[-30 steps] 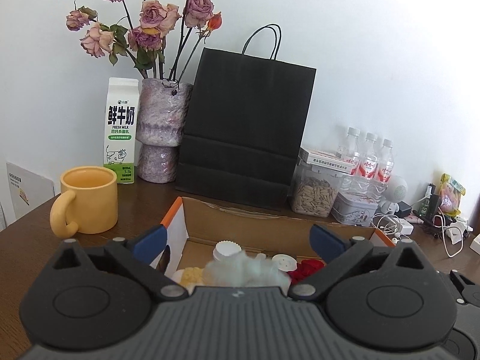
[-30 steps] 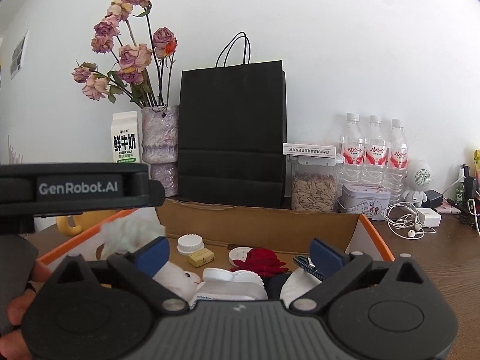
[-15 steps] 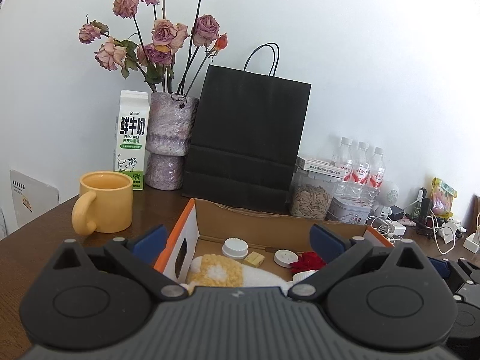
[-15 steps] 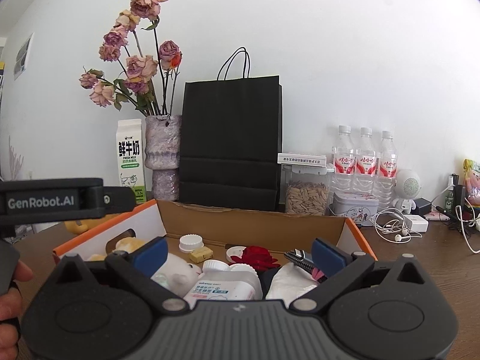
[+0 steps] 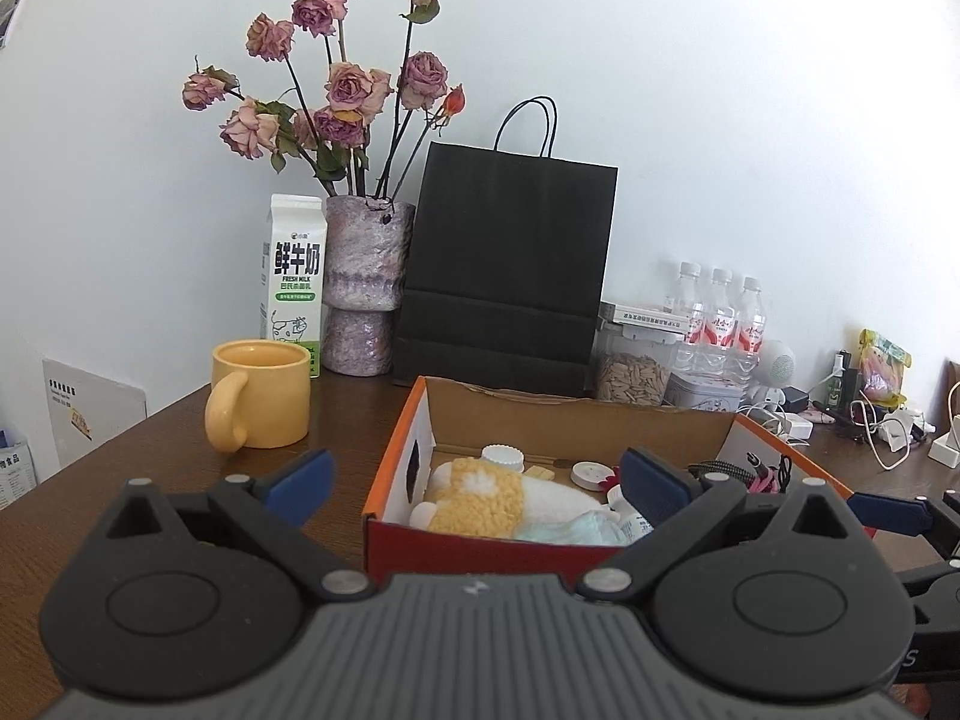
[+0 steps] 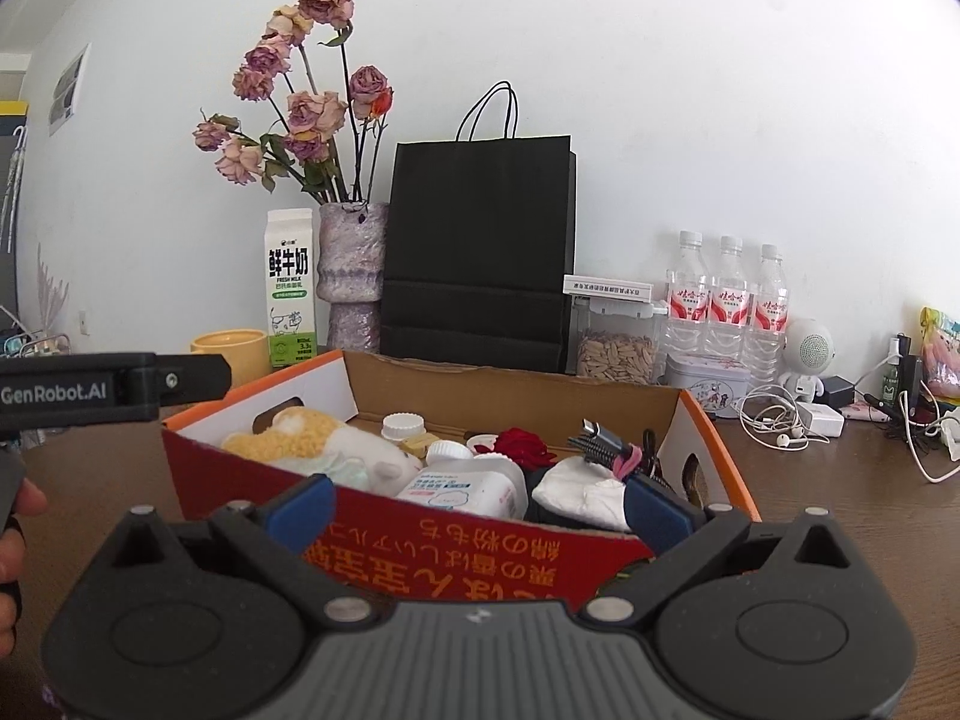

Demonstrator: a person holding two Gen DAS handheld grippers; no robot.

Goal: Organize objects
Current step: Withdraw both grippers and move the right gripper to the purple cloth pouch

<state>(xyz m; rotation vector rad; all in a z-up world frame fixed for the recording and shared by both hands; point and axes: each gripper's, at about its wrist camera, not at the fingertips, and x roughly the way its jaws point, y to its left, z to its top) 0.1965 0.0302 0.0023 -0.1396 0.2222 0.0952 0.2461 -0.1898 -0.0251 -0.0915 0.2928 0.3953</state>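
An orange and red cardboard box (image 5: 396, 444) stands on the brown table, just ahead of both grippers. Inside lie a yellow and white plush toy (image 5: 480, 498), a pale blue cloth (image 5: 570, 531), a white bottle (image 6: 462, 486), a red rose (image 6: 522, 441), a braided cable (image 6: 600, 441) and white tissue (image 6: 576, 486). My left gripper (image 5: 477, 480) is open and holds nothing, near the box's front left corner. My right gripper (image 6: 480, 504) is open too, facing the box's red front wall (image 6: 450, 546). The left gripper's body (image 6: 78, 390) shows at the left of the right wrist view, with a hand (image 6: 12, 534) below it.
A yellow mug (image 5: 261, 393) sits left of the box. Behind it along the wall stand a milk carton (image 5: 294, 282), a vase of dried roses (image 5: 366, 282), a black paper bag (image 5: 510, 264), a seed jar (image 5: 633, 372) and water bottles (image 5: 720, 318). Chargers and cables (image 5: 870, 420) lie at right.
Both grippers have drawn back from over the box to its front. The pale cloth that was right at the left gripper now lies in the box beside the plush toy.
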